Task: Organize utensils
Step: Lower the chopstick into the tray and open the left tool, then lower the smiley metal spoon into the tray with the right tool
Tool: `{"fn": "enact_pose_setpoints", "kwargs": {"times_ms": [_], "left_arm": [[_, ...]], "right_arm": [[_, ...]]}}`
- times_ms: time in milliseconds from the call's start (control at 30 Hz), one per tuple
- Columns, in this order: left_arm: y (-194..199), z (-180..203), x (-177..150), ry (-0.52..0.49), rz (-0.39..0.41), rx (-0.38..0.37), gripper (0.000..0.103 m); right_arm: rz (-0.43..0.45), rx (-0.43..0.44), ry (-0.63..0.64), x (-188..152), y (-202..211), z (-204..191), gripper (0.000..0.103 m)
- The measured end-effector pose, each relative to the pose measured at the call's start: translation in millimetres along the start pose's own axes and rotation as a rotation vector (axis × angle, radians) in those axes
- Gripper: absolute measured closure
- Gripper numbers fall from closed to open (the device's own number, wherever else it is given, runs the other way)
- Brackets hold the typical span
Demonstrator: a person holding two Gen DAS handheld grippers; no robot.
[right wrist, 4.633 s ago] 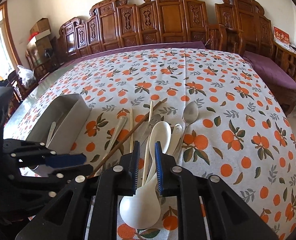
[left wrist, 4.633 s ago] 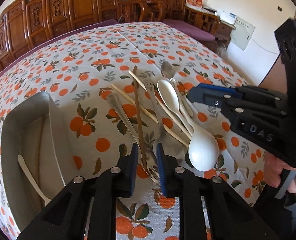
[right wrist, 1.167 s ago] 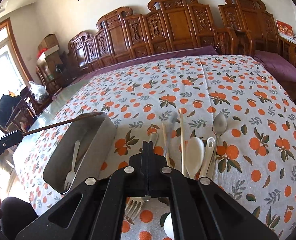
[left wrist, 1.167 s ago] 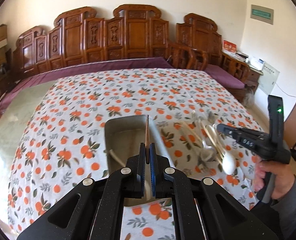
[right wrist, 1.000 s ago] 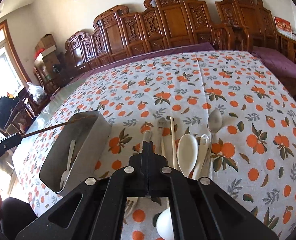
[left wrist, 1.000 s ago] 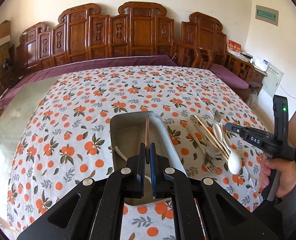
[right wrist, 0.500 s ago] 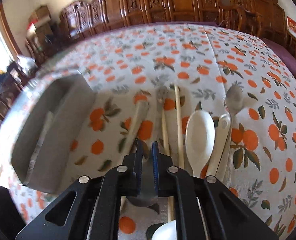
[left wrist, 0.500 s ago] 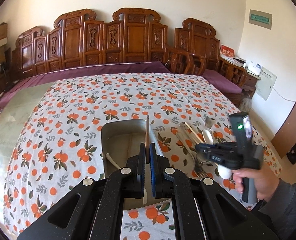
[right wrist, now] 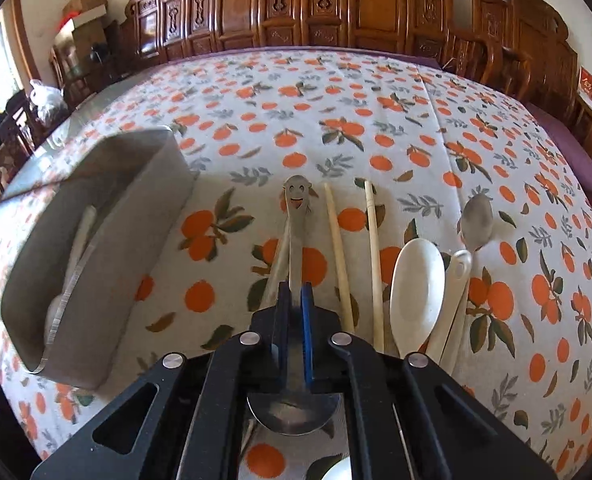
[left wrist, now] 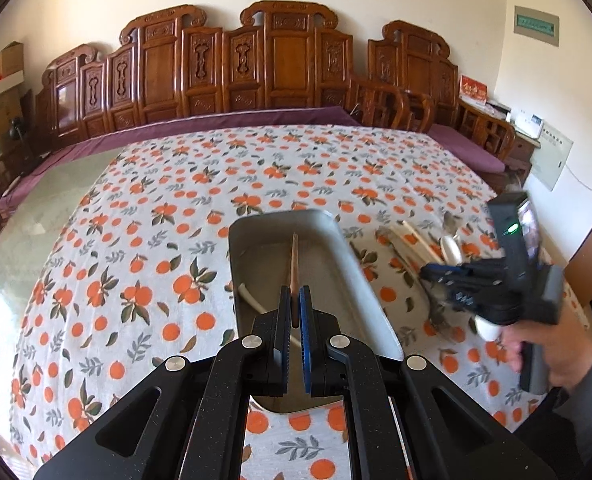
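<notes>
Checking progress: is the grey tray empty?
No. The tray holds a pale utensil lying along its floor.

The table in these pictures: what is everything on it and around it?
Orange-print tablecloth: one, white and orange, covering the table.
Rectangular metal tray: one, grey, left on the cloth.
Plastic utensil: one, white, inside the tray.
Pale chopsticks: two, cream, right of the tray.
Plastic spoons: two, white, right of the chopsticks.
Plain metal spoon: one, silver, furthest right.
Smiley-handled metal spoon: one, silver, between the right jaws.
Brown chopstick: one, above the tray.
Carved wooden chairs: several, brown, behind.
Left gripper: black, shut on the brown chopstick.
Right gripper: black, closing on the smiley spoon's handle.
</notes>
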State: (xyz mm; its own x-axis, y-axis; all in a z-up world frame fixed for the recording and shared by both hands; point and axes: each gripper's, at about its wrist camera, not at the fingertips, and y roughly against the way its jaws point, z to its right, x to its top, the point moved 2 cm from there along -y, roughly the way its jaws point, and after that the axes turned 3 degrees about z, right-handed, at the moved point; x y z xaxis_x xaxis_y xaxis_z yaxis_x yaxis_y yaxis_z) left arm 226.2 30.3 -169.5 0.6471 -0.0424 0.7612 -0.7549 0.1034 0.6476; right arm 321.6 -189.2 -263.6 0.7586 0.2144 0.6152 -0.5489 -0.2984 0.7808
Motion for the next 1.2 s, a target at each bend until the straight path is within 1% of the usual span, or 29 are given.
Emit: {"fn": "enact_pose_setpoints", "kwargs": {"times_ms": [100,267,500,733,967,1200], "left_arm": [[-7,1,-6,-0.012,-0.006,0.016,0.1],[-16,2,-13,-0.018,-0.03,0.021,0.1],[-22,-5,-17,0.015,-0.074,-0.004,0.099],[-14,-14,-13,0.04,-0.054,-0.028,0.099],[-8,-29,-11,0.067,-0.038,-0.019,0.099],[-3,-51,-10,0.092,-0.032,0.016,0.099]], "right_arm": [[0.029,0.025,-0.016,2,14,-1,0.096],[0.059,0.056,-0.023,4,31,-6,0.096],[0.095,0.101,0.005,8,54,-25,0.096],[0.109,0.145,0.05,17,68,-59,0.096],[0.099,0.213,0.062,28,62,-101,0.096],[0.053,0.233,0.083,34,36,-135,0.096]]}}
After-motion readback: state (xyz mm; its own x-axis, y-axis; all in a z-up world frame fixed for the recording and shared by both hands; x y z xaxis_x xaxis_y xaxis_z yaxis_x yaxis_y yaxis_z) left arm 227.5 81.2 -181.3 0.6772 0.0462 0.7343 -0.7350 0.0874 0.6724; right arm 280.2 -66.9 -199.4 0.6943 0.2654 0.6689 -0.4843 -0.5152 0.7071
